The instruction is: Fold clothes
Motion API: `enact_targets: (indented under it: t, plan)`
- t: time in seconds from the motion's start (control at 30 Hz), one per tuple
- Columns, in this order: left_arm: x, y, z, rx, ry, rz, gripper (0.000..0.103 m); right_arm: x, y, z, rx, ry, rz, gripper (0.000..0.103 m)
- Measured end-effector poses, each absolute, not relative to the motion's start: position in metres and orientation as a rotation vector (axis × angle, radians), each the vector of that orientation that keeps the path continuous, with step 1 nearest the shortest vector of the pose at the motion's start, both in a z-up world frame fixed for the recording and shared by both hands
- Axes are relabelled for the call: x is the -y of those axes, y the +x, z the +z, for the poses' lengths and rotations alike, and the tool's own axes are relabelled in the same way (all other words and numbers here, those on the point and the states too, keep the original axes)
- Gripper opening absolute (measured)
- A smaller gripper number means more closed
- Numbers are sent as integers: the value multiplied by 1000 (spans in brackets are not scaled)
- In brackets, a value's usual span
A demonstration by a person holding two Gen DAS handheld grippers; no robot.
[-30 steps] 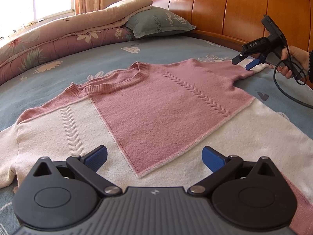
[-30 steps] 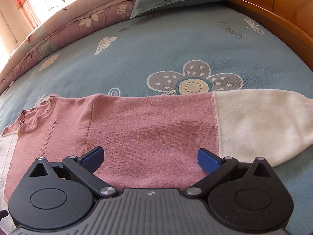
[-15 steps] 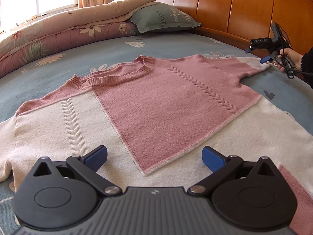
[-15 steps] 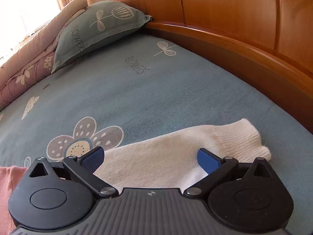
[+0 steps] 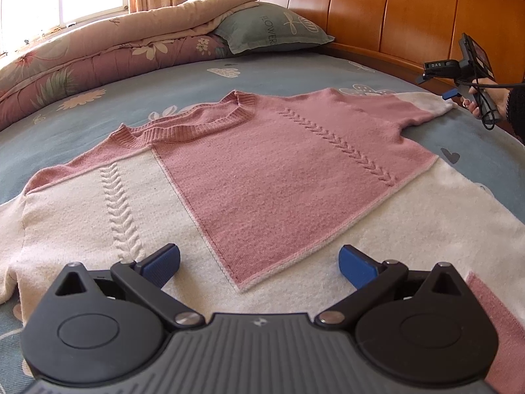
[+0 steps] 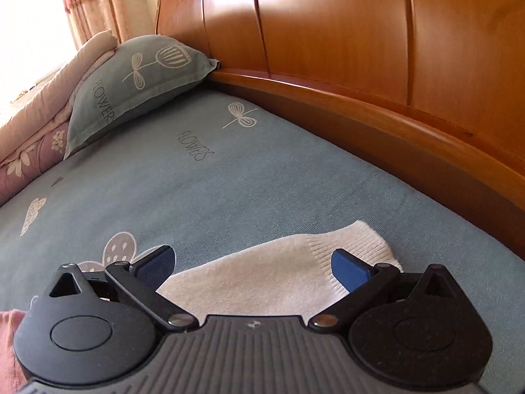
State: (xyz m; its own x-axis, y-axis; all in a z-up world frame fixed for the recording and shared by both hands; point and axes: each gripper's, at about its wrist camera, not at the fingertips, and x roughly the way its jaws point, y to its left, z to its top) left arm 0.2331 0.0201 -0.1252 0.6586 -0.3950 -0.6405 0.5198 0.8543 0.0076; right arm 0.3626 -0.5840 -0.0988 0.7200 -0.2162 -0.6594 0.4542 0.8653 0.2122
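Left tongs (image 5: 258,264): jaws wide apart, holding nothing, poised low over the lower front of the sweater (image 5: 279,177). Right tongs (image 6: 251,262): jaws likewise spread and empty, straddling the white cuff (image 6: 354,243) of the outstretched sleeve, with neither blue pad visibly pressing the knit. The pink-and-cream sweater lies face up and spread flat on the blue flowered bed sheet (image 6: 229,180), neck toward the folded quilt (image 5: 98,52) and pillow (image 5: 269,29), the sleeve reaching toward the wooden headboard (image 6: 361,49). No fold shows in the body or in this sleeve; the opposite sleeve runs out of view. Judged from this, the whole folding remains, and the right tongs appear placed to take the cuff.
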Motion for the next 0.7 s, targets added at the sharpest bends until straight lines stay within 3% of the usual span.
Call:
enact_targets:
  t: [0.3, 0.57, 0.7]
  plan:
    - [-21, 233, -126, -676, 195, -525, 102, 577, 362, -98, -700, 346, -482, 103]
    - [-22, 231, -119, -668, 198, -525, 102, 468, 400, -121, -849, -11, -264, 103]
    - [-23, 230, -115, -664, 199, -524, 102, 468, 409, -111, -875, 95, -357, 103]
